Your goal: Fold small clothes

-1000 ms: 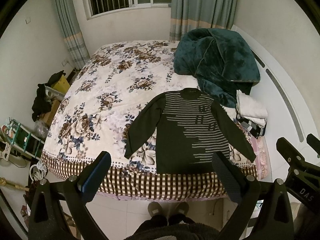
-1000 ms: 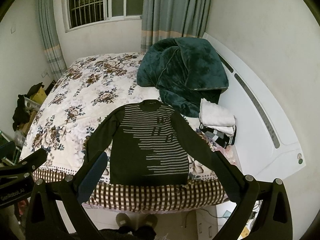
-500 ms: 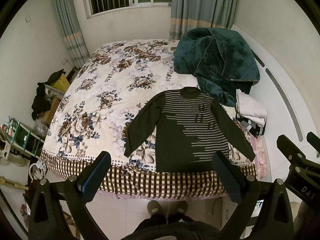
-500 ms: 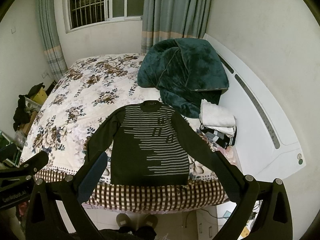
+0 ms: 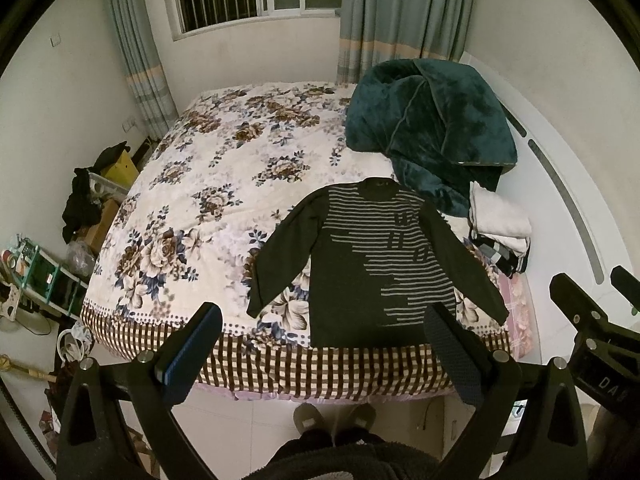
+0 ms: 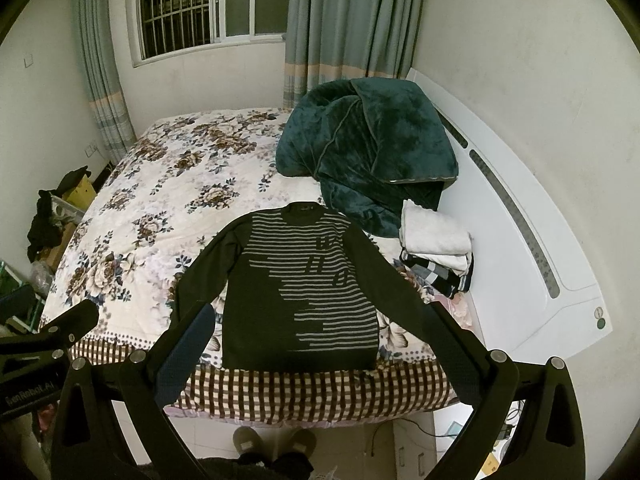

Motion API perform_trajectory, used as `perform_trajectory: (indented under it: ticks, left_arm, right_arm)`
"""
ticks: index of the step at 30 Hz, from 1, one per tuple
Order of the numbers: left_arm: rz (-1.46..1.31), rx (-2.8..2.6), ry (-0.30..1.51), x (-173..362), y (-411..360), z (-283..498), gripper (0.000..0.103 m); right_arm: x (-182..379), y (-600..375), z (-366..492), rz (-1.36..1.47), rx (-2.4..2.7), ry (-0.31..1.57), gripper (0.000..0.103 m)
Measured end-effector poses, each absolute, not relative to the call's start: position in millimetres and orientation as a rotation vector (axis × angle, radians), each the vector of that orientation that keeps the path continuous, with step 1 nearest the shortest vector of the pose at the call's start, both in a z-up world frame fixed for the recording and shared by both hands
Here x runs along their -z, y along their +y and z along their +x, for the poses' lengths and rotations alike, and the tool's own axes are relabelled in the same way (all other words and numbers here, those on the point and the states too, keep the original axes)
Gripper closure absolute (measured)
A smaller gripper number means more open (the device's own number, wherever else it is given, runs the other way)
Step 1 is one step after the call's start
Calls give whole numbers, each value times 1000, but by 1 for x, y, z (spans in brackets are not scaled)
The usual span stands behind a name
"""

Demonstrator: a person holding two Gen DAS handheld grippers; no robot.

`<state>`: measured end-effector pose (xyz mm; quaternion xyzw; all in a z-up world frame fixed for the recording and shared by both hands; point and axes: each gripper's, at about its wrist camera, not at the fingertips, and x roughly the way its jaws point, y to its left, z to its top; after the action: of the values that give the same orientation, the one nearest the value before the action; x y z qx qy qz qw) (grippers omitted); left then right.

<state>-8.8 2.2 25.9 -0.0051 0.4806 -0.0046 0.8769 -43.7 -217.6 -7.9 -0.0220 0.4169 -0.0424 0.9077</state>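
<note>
sweater [image 5: 372,256] flat, sleeves spread, on the floral bed [image 5: 208,184], ahead of both tongs, hem at the near edge | left gripper [image 5: 324,350] jaws wide apart, empty | right gripper [image 6: 320,354] jaws wide apart, empty | green blanket [image 6: 372,148] beyond collar

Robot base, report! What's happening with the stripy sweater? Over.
Both tools open, left, right, holding nothing. Sweater flat on bed, unfolded. Nothing blocking.

floral bed [image 5: 208,184], sweater [image 5: 360,272], green blanket [image 5: 432,128]
</note>
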Motion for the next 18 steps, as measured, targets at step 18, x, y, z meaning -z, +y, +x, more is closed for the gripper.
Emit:
perform_trajectory:
  ticks: [18]
  left_arm:
    - [22,-27,968,-14,4,9,0]
  right_arm:
    - [16,-236,-36,65,106,869,0]
